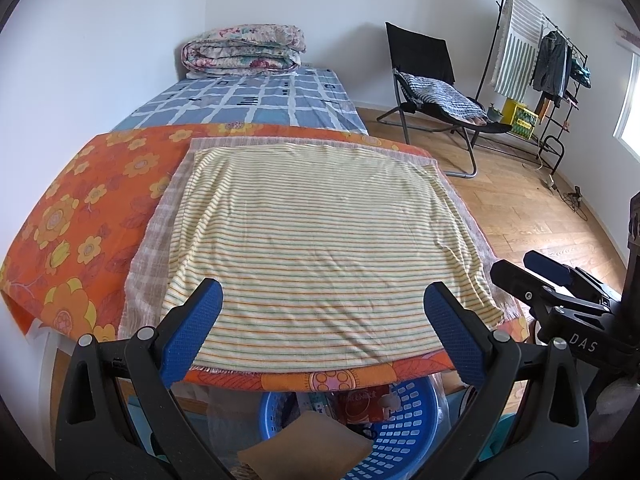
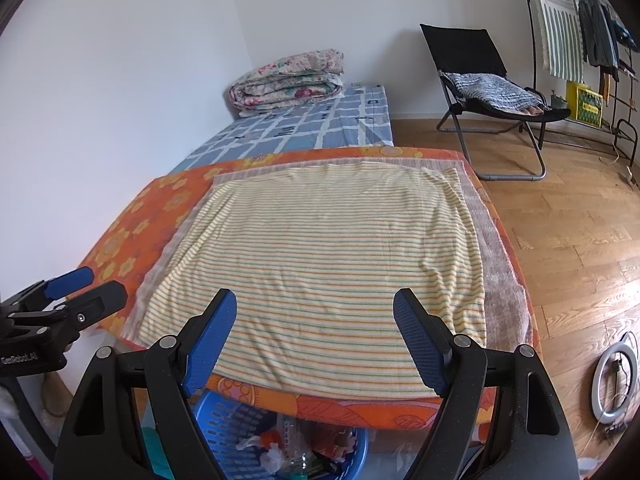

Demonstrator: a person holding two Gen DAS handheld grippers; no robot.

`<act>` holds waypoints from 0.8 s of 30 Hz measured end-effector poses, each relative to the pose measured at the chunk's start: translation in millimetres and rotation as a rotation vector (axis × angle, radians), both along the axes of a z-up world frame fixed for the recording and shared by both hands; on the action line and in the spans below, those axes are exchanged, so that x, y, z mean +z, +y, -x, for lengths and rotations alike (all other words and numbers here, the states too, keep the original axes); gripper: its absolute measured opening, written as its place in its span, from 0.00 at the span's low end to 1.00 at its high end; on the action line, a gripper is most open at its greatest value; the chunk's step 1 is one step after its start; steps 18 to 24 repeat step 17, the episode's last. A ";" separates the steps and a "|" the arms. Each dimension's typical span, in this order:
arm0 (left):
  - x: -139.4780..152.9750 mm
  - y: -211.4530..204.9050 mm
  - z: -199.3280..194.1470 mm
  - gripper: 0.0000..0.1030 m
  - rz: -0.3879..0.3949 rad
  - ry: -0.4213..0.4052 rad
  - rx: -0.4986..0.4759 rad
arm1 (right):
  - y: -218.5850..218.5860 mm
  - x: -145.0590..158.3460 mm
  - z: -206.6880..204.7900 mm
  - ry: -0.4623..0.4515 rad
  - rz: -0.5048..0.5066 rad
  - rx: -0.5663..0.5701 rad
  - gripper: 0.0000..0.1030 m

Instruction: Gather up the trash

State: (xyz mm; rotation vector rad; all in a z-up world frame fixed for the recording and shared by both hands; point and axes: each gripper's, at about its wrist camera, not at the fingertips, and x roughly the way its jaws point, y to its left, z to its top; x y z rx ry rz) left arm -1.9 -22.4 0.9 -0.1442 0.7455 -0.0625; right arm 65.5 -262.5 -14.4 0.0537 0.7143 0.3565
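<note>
A blue plastic basket sits on the floor under the table's near edge, also in the right wrist view. It holds trash: a red carton, a brown flat piece, crumpled white wrappers. My left gripper is open and empty above the striped towel. My right gripper is open and empty over the same towel. The right gripper shows at the right in the left wrist view; the left one shows at the left in the right wrist view.
The towel lies on an orange flowered cloth over the table. Behind is a bed with a folded quilt. A black folding chair and a clothes rack stand on the wooden floor. A ring light lies at right.
</note>
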 end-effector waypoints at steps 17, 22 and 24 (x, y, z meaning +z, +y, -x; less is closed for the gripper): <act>-0.4 1.4 0.1 0.99 -0.002 0.005 0.004 | 2.2 -2.1 0.4 0.013 -0.011 -0.002 0.78; -0.4 1.4 0.1 0.99 -0.002 0.005 0.004 | 2.2 -2.1 0.4 0.013 -0.011 -0.002 0.78; -0.4 1.4 0.1 0.99 -0.002 0.005 0.004 | 2.2 -2.1 0.4 0.013 -0.011 -0.002 0.78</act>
